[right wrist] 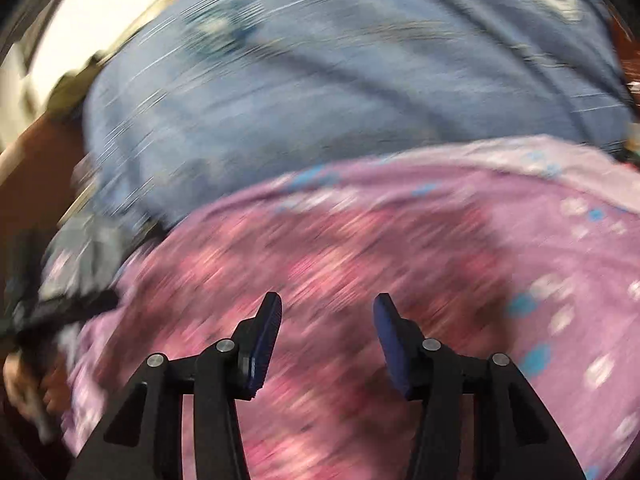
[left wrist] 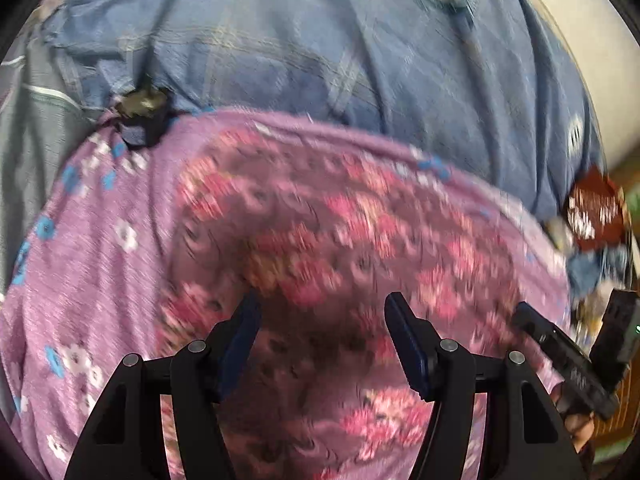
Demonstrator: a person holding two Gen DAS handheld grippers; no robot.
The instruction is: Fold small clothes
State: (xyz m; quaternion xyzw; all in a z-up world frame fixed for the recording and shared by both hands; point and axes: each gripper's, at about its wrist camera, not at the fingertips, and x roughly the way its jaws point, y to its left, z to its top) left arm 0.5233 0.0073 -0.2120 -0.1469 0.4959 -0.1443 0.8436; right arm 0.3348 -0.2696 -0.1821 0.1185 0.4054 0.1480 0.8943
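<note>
A small purple garment [left wrist: 120, 280] with white and blue flowers and a pink flowered middle panel [left wrist: 320, 232] lies spread on a blue checked cloth [left wrist: 280, 40]. My left gripper [left wrist: 322, 304] hovers over the pink panel, open, with nothing between its blue pads. In the right wrist view, which is heavily blurred, the same garment [right wrist: 520, 240] fills the lower half. My right gripper [right wrist: 328, 300] is open above it and holds nothing. The other gripper's black body [left wrist: 568, 356] shows at the left wrist view's right edge, with part of a hand beneath it.
A small dark object [left wrist: 142, 110] rests at the garment's upper left corner. A red-brown round thing [left wrist: 596, 212] sits at the right edge of the blue cloth. A cream surface [left wrist: 580, 20] lies beyond the cloth. A grey cloth [left wrist: 32, 120] is at the left.
</note>
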